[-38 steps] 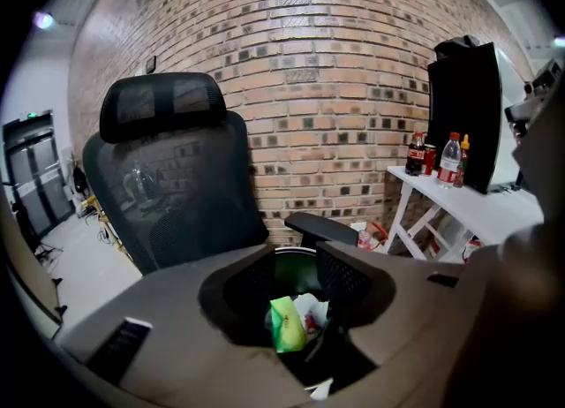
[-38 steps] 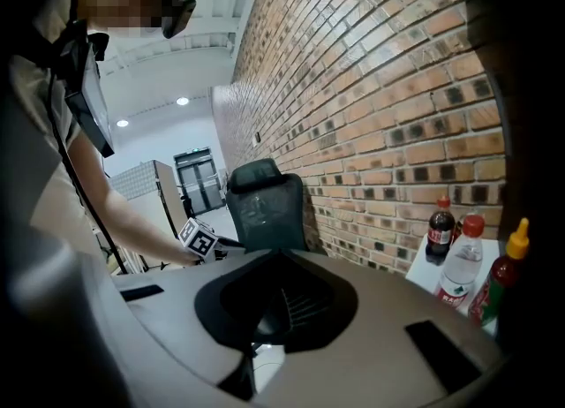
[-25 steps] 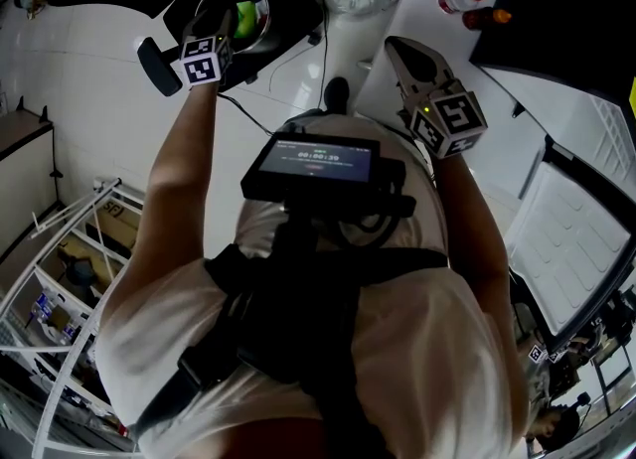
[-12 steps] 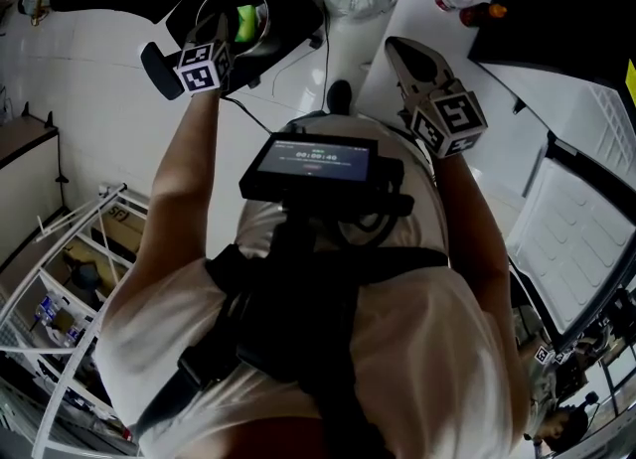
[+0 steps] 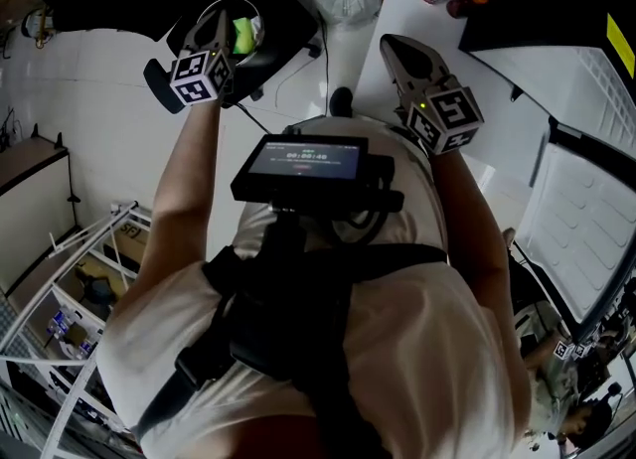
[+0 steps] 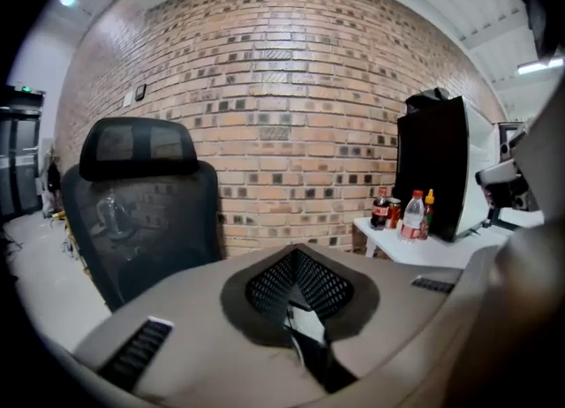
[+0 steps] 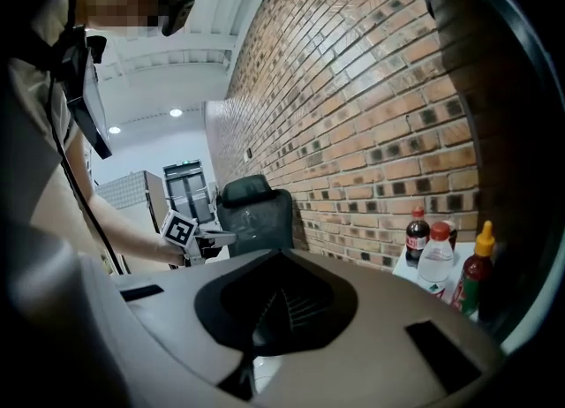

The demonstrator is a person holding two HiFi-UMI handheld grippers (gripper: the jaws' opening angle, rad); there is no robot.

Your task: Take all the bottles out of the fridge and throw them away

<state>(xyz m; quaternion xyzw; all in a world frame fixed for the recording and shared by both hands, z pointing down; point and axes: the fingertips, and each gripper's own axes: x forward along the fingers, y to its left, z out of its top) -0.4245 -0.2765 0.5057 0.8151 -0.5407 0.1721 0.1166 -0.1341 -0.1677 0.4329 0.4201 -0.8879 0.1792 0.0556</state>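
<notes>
Bottles (image 7: 439, 267) wait on the worktop (image 5: 402, 10) for binning; left gripper (image 5: 214, 28), over the bin (image 5: 256, 8), and right gripper (image 5: 396, 50) have jaws shut, empty.

My jaws were beige, pads (image 6: 274, 287) black mesh. Wall (image 6: 291, 88): tan brick, dark-speckled. Chair (image 6: 141, 194) black. Clear bottle (image 6: 412, 217): red cap.

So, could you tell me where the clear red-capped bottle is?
In the right gripper view the clear bottle stands at the lower right on the white table by the brick wall, between the cola bottle and the yellow-capped sauce bottle.
</notes>
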